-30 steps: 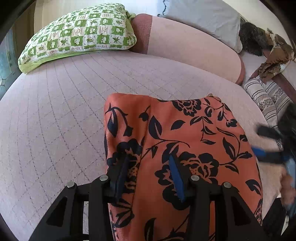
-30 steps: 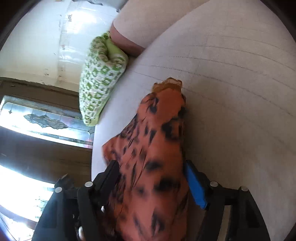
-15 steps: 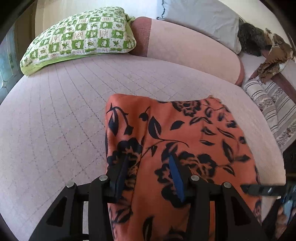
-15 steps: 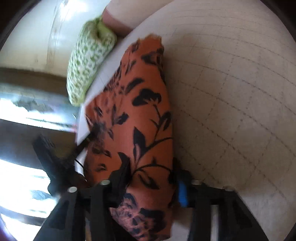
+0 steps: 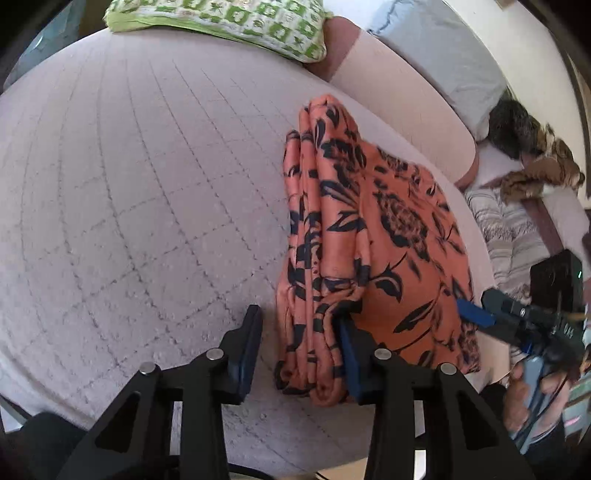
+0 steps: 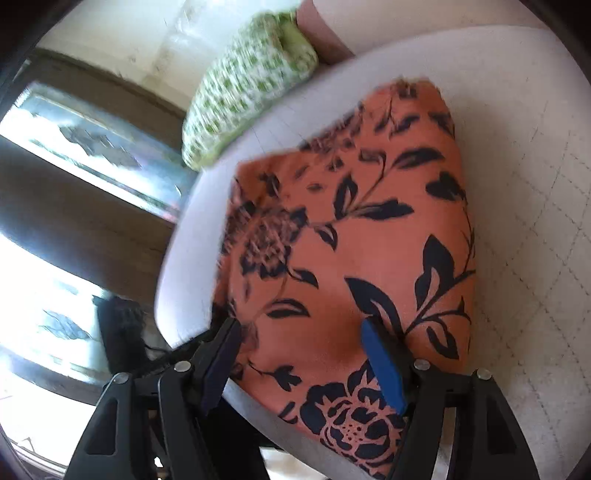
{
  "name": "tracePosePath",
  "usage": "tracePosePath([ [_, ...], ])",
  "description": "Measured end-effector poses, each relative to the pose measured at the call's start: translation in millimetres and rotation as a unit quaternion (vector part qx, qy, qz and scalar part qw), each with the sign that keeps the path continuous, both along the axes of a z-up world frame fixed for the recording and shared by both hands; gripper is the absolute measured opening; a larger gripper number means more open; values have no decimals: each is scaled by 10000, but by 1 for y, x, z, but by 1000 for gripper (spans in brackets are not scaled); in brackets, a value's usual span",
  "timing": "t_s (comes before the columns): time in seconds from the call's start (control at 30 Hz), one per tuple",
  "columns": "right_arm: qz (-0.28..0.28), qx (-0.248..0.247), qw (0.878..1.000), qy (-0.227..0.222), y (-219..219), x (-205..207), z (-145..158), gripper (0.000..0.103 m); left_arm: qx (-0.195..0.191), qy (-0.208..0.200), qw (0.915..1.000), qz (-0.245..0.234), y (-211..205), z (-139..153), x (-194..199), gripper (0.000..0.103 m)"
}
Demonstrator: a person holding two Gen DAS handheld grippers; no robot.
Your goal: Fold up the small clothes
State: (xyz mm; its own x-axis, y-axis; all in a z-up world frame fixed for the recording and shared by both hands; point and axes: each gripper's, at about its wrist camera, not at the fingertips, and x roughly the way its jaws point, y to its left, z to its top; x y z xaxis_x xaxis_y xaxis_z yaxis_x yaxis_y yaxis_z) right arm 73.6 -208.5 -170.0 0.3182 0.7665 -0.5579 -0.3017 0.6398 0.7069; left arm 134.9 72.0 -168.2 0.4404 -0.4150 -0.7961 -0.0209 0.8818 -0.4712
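Left wrist: quilted pink bedspread (image 5: 147, 177)

Open room: the pink quilted bed (image 5: 140, 192) is bare left of the orange cloth (image 5: 388, 236).
In the way: green pillow (image 5: 221, 22) and pink bolster (image 5: 402, 107) at the far end.

Bright daylight; the window (image 6: 55, 206) blows out to white glare. Fisheye bending curves the bed (image 5: 147, 184), corners go black, and the pillow (image 6: 251, 85) smears with motion blur.
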Motion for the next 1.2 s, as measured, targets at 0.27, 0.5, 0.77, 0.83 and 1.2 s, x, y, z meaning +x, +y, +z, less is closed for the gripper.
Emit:
tracePosePath([
  [0.27,92,146,9997,189,-6,4,0,72,210,-776,9964,-283,-8,49,86,52],
  [0.5,176,274,9992,244,3,11,-9,72,-321,-72,9991,-257,-3,-10,167,26],
  [0.77,291,324,9989,192,1,9,-12,72,166,-171,9993,-287,-5,-7,162,42],
  [0.83,272,384,9986,227,-2,9,-13,72,701,-467,9952,-504,-18,10,149,45],
  [1.2,-49,-376,9981,-477,6,-14,38,77,1824,-1372,9736,-7,-43,73,52,75],
])
